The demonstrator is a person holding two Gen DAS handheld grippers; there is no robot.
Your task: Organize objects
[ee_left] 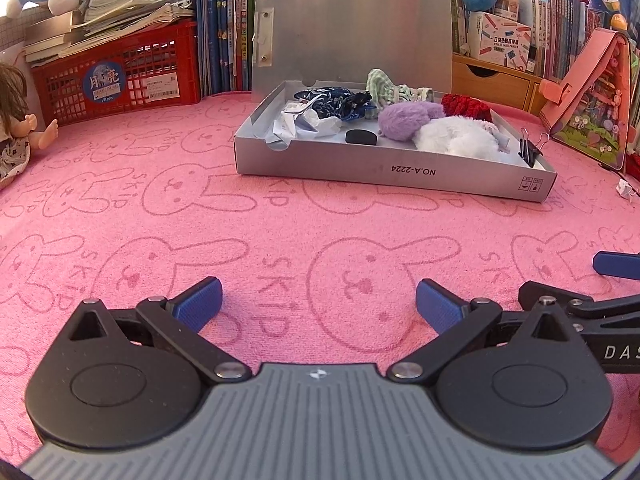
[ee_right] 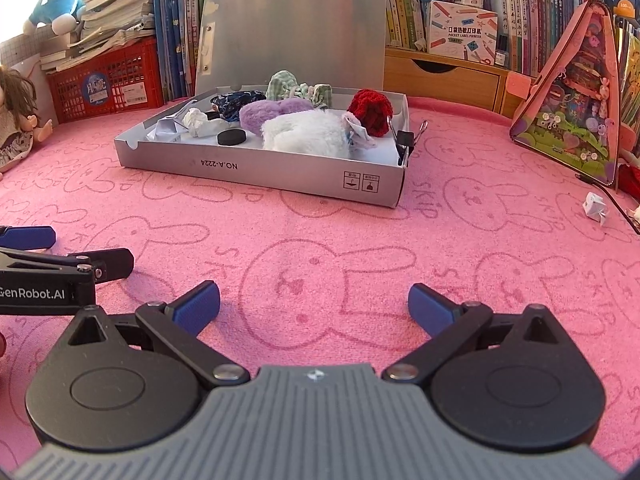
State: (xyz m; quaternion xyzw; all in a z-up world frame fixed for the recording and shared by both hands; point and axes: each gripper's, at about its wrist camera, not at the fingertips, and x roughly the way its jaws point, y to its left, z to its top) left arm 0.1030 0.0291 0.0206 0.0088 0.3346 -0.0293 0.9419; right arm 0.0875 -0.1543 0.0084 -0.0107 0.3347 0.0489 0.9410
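I find both my left gripper (ee_left: 319, 304) and right gripper (ee_right: 314, 304) with jaws spread wide, holding nothing, low over the pink surface (ee_left: 280, 232). The grey box (ee_right: 260, 168) sits ahead, lid up, holding scrunchies (ee_right: 276, 114) and a binder clip (ee_right: 406, 140)
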